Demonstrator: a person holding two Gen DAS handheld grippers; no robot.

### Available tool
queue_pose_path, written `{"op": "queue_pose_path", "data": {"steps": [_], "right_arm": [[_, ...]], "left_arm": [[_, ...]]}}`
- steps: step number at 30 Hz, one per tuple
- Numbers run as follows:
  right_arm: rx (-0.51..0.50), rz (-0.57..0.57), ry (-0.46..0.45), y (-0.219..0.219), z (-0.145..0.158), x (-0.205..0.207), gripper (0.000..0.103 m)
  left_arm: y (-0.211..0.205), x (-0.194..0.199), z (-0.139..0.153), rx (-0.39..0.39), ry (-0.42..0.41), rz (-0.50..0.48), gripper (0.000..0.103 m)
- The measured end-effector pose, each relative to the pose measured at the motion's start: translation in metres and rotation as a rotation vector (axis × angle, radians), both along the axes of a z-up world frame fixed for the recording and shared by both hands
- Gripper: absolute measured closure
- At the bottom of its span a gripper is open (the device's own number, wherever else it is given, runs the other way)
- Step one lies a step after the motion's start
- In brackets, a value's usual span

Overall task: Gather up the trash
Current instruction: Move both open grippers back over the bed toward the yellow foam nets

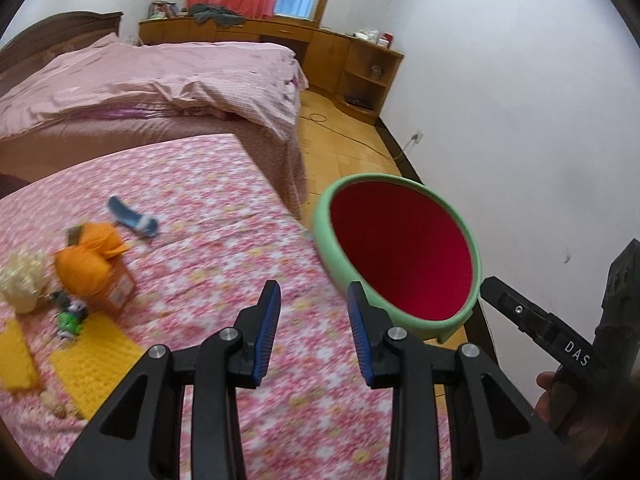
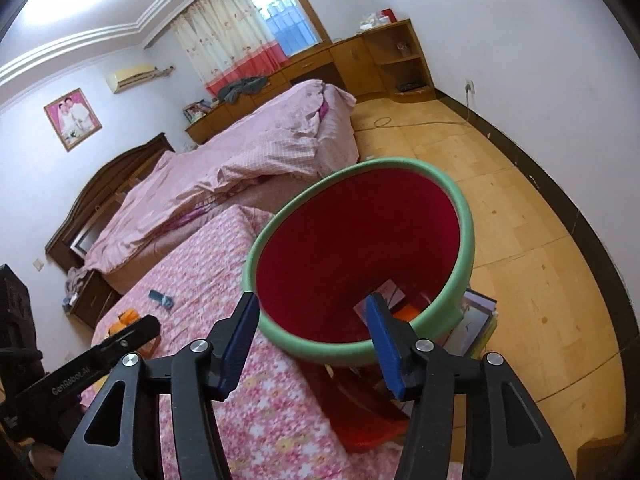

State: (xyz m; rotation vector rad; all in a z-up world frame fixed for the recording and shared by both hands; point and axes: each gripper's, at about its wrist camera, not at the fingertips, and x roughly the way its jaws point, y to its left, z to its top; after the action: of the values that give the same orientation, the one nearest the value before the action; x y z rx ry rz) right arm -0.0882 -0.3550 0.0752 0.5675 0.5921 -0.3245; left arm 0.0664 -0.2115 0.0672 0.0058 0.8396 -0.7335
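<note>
A red bin with a green rim (image 1: 332,248) stands at the right edge of the pink floral cloth surface (image 1: 240,280). My left gripper (image 1: 314,286) is open above the cloth, just left of the bin, with nothing between its blue pads. On the cloth at the left lie a blue wrapper (image 1: 132,218), an orange bag on a box (image 1: 94,264), crumpled cream paper (image 1: 22,276) and a small green item (image 1: 70,316). My right gripper (image 2: 312,298) is open over the near rim of the bin (image 2: 464,232), empty. Inside the bin lie a paper card (image 2: 390,292) and an orange piece (image 2: 408,312).
Yellow mats (image 1: 96,364) lie at the near left of the cloth. A bed with a pink quilt (image 1: 160,76) stands behind, with wooden cabinets (image 1: 320,48) along the far wall. A stack of papers (image 2: 476,320) sits beside the bin on the wooden floor (image 2: 520,220).
</note>
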Motion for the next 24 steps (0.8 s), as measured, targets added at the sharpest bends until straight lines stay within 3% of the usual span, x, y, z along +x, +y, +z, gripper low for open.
{"op": "queue_pose_path", "data": {"steps": [8,21,24], "right_arm": [[0.003,0.048,0.033,0.025,-0.004,0.01,0.039],[-0.007,0.127,0.077,0.063,-0.014,0.029,0.038],[-0.014,0.143,0.088,0.072,-0.017,0.032,0.038]], "left_arm": [[0.052,0.005,-0.006,0.01,0.015,0.112,0.065],[0.146,0.015,-0.022,0.034,0.044,0.32,0.063],[0.164,0.019,-0.026,0.044,0.044,0.381,0.057]]}}
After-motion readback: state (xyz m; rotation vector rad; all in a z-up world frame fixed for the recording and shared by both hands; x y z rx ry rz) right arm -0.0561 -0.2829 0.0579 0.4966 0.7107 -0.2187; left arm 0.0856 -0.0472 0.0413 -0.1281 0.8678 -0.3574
